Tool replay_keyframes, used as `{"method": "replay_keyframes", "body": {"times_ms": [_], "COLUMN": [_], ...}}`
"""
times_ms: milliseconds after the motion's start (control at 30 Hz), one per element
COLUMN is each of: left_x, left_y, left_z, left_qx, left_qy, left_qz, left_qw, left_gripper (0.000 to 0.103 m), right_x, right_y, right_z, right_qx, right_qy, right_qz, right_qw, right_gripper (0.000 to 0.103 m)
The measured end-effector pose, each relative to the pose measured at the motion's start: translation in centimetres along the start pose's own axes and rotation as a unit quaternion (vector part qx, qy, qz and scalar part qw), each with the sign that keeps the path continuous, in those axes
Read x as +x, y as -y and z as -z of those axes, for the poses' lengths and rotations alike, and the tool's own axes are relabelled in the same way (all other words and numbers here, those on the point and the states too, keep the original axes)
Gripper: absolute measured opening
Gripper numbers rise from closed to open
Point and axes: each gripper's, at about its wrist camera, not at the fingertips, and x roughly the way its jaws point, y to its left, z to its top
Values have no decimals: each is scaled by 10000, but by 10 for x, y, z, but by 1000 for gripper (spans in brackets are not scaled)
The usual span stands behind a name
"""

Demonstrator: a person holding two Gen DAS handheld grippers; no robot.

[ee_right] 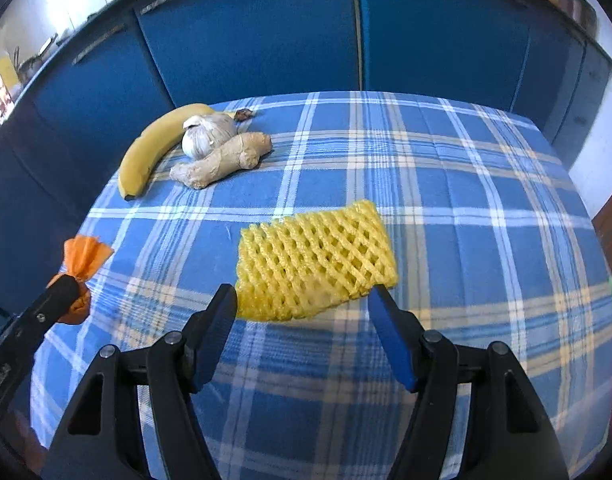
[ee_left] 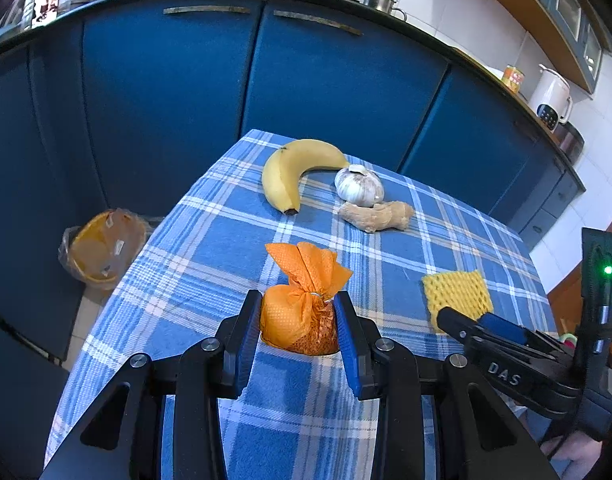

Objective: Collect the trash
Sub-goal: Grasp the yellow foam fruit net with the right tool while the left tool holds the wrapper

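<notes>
Left fingers (ee_left: 253,320) clamped around orange pouch (ee_left: 296,320); right fingers (ee_right: 222,312) spread, flanking yellow foam net (ee_right: 313,268).

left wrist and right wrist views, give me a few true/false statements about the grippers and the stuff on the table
1. The left gripper has its fingers on either side of the orange pouch. True.
2. The right gripper is clamped shut on the yellow foam net. False: its jaws stand wide open just short of the net.
3. The garlic bulb sits between the banana and the ginger root. True.
4. The bin stands on the checked tablecloth. False: it stands on the floor beside the table.
5. The banana is peeled. False: it is whole.
</notes>
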Motion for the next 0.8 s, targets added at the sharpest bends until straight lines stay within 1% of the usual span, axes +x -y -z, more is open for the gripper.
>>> {"method": "replay_keyframes", "body": {"times_ms": [67,133,167,200,233,300,400,533,800], "left_x": [1,2,2,2,2,1,-1,-4,-18], "left_y": [0,0,0,1,1,2,4,5,15], "left_z": [0,1,1,2,3,4,7,10,14], "left_qx": [-6,-12,-13,-10,-8,-10,1,0,36], "left_qy": [-12,-27,-34,-42,-49,-62,-73,-83,-51], "left_qz": [16,25,27,26,30,40,63,95,234], "left_qw": [10000,10000,10000,10000,10000,10000,10000,9999,9997], "left_gripper": [37,37,37,37,37,37,37,37,37], "right_x": [2,4,4,4,3,2,-2,-13,-54], "right_y": [-4,-8,-9,-11,-11,-13,-16,-12,-4], "right_z": [-1,-2,-1,-2,-2,-2,2,4,15], "right_qx": [-80,-187,-208,-198,-152,-102,-121,-33,100], "right_qy": [5,40,57,69,64,50,137,249,536], "right_qz": [66,168,160,104,-28,-161,-180,-302,-487], "right_qw": [9999,9997,9996,9997,9999,9998,9997,9992,9973], "right_gripper": [68,60,50,36,30,18,14,13,13]}}
